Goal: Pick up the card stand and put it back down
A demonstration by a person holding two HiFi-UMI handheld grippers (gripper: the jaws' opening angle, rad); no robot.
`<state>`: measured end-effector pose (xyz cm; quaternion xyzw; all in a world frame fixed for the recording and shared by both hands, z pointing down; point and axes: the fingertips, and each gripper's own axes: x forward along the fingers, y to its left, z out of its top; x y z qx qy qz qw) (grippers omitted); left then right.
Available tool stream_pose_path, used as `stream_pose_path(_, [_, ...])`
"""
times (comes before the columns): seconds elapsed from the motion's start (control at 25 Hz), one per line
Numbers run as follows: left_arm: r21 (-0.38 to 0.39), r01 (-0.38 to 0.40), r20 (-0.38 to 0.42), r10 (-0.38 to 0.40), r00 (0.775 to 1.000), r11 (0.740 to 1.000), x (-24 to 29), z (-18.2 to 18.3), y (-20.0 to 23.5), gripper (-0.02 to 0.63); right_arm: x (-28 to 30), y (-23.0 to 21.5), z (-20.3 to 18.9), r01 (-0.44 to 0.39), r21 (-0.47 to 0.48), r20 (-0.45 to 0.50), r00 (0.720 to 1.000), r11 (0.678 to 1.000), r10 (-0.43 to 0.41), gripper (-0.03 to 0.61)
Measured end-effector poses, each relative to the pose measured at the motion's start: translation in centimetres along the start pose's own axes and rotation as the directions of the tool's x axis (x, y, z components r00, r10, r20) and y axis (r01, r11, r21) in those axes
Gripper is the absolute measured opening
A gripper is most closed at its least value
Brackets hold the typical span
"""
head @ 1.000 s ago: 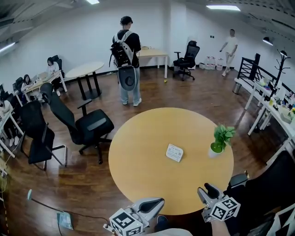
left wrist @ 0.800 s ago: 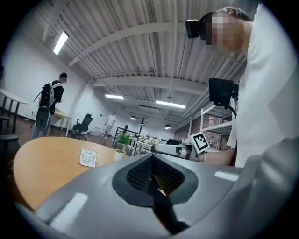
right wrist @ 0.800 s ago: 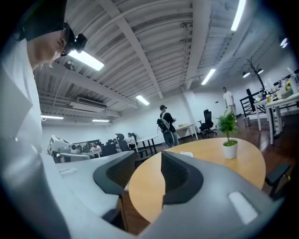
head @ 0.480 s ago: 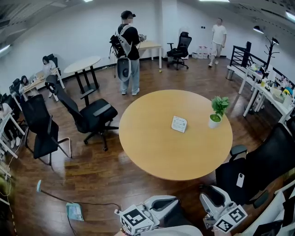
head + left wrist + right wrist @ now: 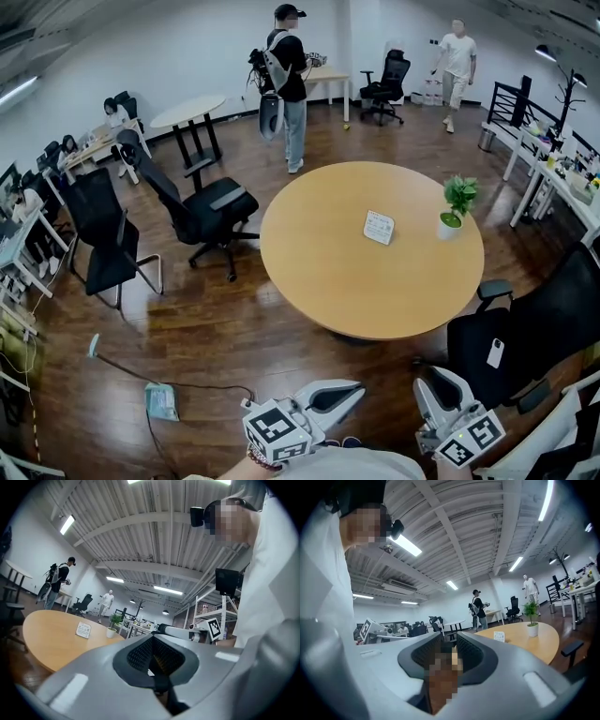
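The left tongs (image 5: pixel 357 390) are held nearest, low over the wood floor (image 5: pixel 216 328), closed tip to tip with nothing gripped. Beside them, the right tongs (image 5: pixel 439 376) have just been closing; a narrow gap is seen between the jaws, with nothing in it. Farther out, the white card stand (image 5: pixel 379 227) is set on the round tabletop (image 5: pixel 328 281), well apart from both tongs, with a potted plant (image 5: pixel 457 206) near its right. Beyond, a person with a backpack (image 5: pixel 286 80) is seen.
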<state>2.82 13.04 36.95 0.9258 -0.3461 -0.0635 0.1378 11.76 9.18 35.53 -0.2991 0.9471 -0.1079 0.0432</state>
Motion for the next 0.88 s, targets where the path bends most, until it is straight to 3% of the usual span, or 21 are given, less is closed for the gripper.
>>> stream_pose_path(0.2, [0.023, 0.018, -0.029, -0.018, 0.999, 1.0, 3.1, 0.1, -1.5, 0.0, -2.5, -1.5, 1.7, 0.0, -0.021, 0.023, 1.0, 1.0, 0.001, 0.095])
stream_pose_path(0.4, [0.007, 0.011, -0.036, -0.011, 0.999, 1.0, 4.4, 1.0, -3.3, 0.0, -3.9, -1.5, 0.8, -0.052, 0.014, 0.039, 0.998, 0.999, 0.052, 0.095])
stream_pose_path(0.68, [-0.008, -0.006, -0.1, 0.005, 0.995, 1.0, 4.1, -1.5, -4.0, 0.0, -4.9, 0.2, 1.0, -0.118, 0.006, 0.053, 0.992, 0.993, 0.118, 0.077])
stream_pose_path(0.88, [-0.013, 0.034, -0.106, -0.035, 0.994, 0.999, 6.2, -2.5, -6.5, 0.0, -7.2, -0.7, 0.5, -0.1, 0.014, 0.032, 0.995, 0.995, 0.099, 0.077])
